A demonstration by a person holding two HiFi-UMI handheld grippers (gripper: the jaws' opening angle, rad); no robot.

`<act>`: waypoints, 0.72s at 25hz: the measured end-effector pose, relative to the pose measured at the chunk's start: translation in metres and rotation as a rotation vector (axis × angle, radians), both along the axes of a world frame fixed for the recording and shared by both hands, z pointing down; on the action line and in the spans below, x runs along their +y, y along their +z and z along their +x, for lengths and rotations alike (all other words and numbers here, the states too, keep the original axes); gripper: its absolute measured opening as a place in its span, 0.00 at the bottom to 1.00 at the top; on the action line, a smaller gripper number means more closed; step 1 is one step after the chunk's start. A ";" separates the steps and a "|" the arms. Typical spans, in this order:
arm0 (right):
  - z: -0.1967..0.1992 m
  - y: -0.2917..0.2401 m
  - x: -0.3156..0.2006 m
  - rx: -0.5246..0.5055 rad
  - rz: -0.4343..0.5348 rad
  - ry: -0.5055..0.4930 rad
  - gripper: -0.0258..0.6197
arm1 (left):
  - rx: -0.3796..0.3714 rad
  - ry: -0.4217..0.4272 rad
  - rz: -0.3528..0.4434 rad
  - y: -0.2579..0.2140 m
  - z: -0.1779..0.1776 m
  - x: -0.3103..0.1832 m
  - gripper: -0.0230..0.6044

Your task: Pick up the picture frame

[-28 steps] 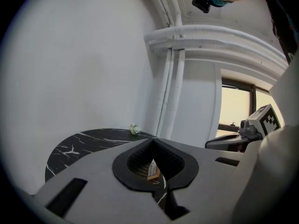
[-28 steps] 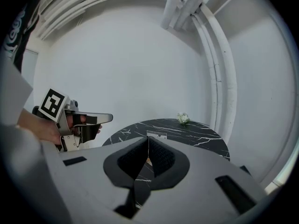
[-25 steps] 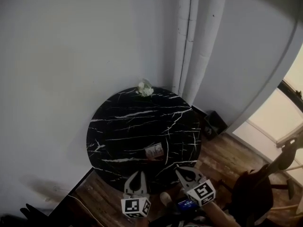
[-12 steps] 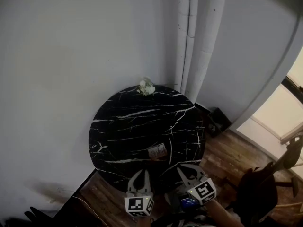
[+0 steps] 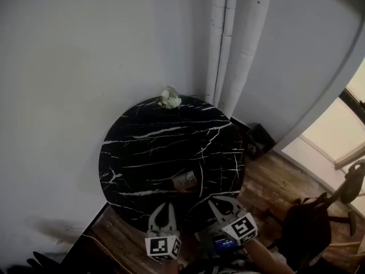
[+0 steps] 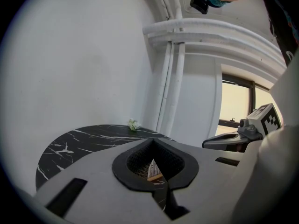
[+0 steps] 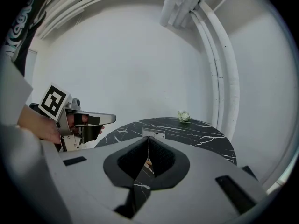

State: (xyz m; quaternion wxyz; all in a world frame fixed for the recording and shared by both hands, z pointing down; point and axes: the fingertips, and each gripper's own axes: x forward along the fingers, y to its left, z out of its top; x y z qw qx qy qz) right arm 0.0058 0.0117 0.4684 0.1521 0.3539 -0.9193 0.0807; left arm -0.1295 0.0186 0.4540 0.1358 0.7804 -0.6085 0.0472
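Both grippers are dipping a bit lower and creeping toward the tabletop [image 5: 142,147] compared with a second ago, and the left gripper [image 5: 162,207] and right gripper [image 5: 214,201] are both sitting fully closed, gripping nothing. I'm counting one round black marble tabletop, one picture frame [image 5: 185,180] standing on it near the front edge just beyond the two grippers, and one little white flower bunch [image 5: 170,99] at the far rim. That frame is showing up tiny from the head view, and the left gripper view is only catching a sliver of it behind the closed pads, so I can't tell what's in it.
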 end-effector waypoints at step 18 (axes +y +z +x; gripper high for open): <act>-0.016 0.054 -0.038 0.021 -0.121 -0.021 0.07 | 0.007 0.031 -0.107 0.063 -0.007 -0.029 0.06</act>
